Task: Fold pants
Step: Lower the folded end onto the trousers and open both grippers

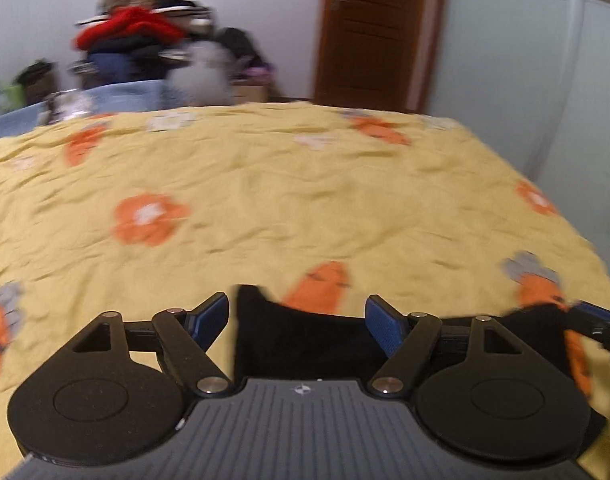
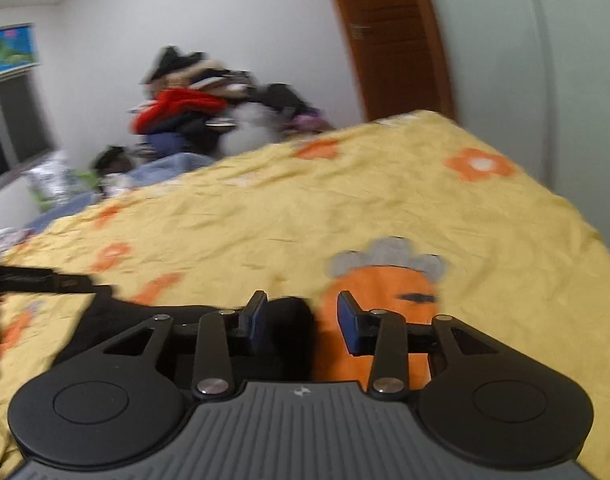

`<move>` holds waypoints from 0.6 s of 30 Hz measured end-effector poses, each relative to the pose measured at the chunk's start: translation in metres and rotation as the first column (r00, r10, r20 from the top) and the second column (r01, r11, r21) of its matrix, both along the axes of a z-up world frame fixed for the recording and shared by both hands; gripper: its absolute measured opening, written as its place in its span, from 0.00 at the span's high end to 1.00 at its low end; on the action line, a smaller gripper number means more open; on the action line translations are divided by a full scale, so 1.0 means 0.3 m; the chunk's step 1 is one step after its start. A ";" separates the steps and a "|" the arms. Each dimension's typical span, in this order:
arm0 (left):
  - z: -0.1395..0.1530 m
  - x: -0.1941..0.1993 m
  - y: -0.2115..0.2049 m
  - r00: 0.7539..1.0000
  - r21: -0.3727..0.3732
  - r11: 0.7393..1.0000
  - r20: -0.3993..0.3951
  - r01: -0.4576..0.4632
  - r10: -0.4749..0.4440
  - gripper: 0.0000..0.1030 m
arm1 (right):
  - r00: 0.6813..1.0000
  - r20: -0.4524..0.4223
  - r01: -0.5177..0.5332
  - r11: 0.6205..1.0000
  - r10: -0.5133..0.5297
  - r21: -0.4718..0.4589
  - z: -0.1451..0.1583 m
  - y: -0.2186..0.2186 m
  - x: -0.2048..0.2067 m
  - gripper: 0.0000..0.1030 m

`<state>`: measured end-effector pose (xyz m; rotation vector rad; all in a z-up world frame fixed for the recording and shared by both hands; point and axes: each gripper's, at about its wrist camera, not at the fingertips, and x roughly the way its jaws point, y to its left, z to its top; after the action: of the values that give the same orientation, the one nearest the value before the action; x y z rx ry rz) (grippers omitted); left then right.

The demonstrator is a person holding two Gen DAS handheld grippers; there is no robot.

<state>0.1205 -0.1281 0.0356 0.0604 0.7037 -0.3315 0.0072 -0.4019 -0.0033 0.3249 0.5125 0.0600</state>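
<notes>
Lying between both splayed grippers: pants [image 1: 305, 340]

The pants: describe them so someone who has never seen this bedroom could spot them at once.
Start from the bed's yellow quilt with orange flowers and carrots. At its near edge, between the open fingers of the left gripper and the right gripper, lie the pants. They are the only plain black fabric on the quilt.

The pants [image 1: 305, 336] are black and lie flat on the yellow bed cover [image 1: 265, 208], at its near edge. Their cloth looks dark and plain, one upper corner stands up a little; both views are blurred.
</notes>
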 end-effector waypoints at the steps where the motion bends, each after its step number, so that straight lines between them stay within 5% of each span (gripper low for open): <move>1: -0.012 0.009 -0.015 0.999 -0.013 1.000 -0.021 0.025 -0.026 0.25 | 0.999 0.004 -0.054 0.999 0.054 0.006 0.002 0.020 0.005 0.63; 5: -0.108 0.095 -0.035 0.992 -0.028 1.000 -0.123 -0.001 -0.002 0.29 | 0.987 -0.074 -0.145 0.989 0.144 -0.017 -0.053 0.077 0.077 0.64; 9: -0.100 0.115 -0.006 0.989 -0.036 0.999 -0.144 -0.028 0.023 0.34 | 0.993 -0.079 -0.080 0.988 0.091 0.129 -0.070 0.005 0.081 0.64; 18: -0.062 -0.095 0.056 0.992 -0.032 0.999 -0.124 0.030 -0.034 0.27 | 0.985 -0.087 -0.156 0.985 0.149 -0.077 -0.038 0.121 -0.052 0.56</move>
<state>0.0921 -0.1114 0.0171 0.0226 0.8223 -0.3789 -0.0085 -0.3657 -0.0146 0.2059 0.6184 0.1736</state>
